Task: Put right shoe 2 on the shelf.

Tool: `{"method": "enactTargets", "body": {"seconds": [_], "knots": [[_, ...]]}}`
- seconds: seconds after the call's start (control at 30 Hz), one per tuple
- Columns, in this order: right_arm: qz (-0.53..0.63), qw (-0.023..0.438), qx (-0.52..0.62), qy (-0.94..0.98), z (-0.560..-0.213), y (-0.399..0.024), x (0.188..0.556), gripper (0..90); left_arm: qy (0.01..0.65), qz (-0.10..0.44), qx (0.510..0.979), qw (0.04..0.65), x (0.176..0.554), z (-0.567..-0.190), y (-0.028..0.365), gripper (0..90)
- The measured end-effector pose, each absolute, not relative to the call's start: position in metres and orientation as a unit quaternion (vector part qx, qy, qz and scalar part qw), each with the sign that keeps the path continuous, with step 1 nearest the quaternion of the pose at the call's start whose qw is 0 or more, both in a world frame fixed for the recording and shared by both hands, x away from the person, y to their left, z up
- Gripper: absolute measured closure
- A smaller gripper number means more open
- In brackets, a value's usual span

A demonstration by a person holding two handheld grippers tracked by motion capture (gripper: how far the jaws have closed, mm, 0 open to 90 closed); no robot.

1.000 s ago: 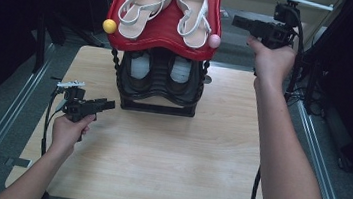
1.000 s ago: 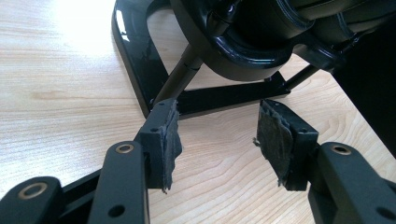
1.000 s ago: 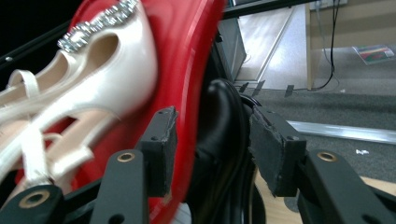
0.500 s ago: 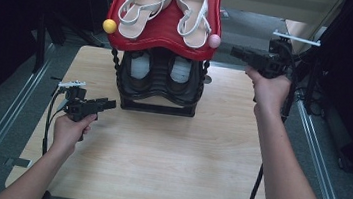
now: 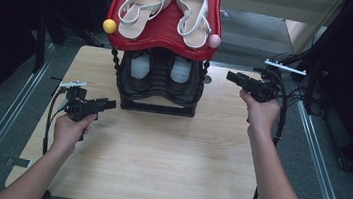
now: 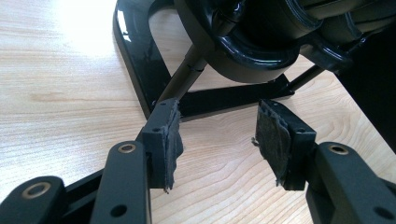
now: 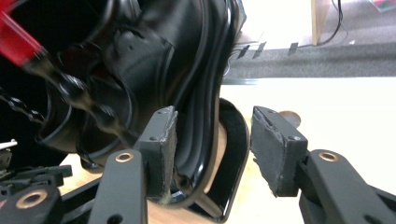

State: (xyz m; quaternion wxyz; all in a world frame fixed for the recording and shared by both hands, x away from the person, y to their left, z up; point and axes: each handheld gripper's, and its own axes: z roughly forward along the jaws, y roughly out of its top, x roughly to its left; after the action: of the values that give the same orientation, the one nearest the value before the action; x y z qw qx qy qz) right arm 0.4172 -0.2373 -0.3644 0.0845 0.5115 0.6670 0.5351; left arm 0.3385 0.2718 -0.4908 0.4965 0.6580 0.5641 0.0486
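Right hand-held gripper [image 5: 232, 76] has dropped beside the shoe rack [image 5: 158, 85].

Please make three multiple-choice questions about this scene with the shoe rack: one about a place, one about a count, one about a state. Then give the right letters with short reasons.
1. Where do the white sandals lie?
A. on the red top shelf
B. on the table
C. on the floor

2. How many small balls sit on the red shelf's front corners?
A. one
B. two
C. four

3. How are the left gripper jaws?
A. shut on a shoe
B. shut, empty
C. open, empty

Answers: 1 A, they rest on red. 2 B, a yellow ball and a pink ball. 3 C, bare wood shows between the pads.
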Motion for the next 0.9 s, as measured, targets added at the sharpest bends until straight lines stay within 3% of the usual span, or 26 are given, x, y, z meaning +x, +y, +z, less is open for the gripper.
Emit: {"method": "enactTargets", "body": {"seconds": [0.9], "knots": [[0.520, 0.049, 0.512, 0.682, -0.466, -0.240, 0.360, 52.6, 0.561, 0.046, 0.665, 0.491, 0.339, -0.492, 0.270, 48.8]]}}
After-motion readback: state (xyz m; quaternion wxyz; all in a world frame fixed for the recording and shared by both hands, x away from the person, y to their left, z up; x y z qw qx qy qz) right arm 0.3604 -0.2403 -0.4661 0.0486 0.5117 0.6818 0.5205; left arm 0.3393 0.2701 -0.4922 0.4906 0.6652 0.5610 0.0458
